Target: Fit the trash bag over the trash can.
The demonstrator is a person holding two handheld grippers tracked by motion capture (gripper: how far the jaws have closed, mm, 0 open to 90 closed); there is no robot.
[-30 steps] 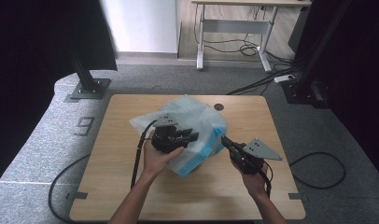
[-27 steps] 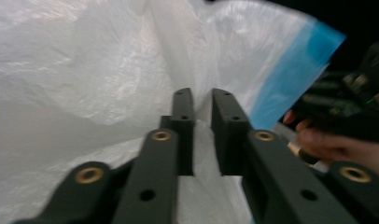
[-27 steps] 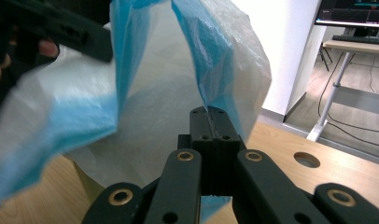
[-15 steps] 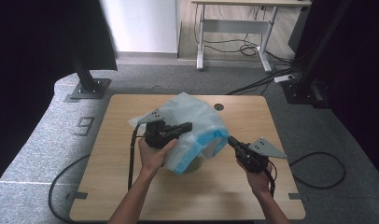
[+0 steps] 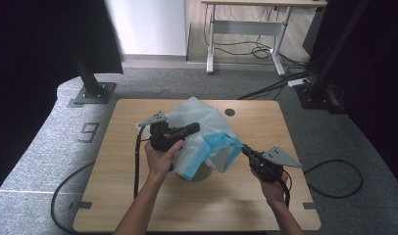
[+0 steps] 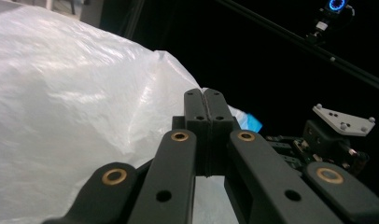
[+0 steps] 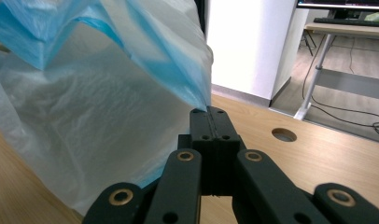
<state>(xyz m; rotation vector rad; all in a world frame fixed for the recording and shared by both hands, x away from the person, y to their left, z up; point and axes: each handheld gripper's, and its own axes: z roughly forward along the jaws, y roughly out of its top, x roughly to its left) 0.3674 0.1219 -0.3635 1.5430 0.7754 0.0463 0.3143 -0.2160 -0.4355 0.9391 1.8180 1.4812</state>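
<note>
Now your left gripper has just clamped the bag top; your right gripper pinches its blue edge, ready for spreading.

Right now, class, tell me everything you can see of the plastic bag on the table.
The plastic bag is thin, crinkled, translucent white film with a blue band along its edge, bunched up near the middle of the wooden table. It drapes over a round thing beneath it. The left gripper, jaws together, pinches the white film on top; the right gripper pinches the blue edge and draws it out to that side.
</note>
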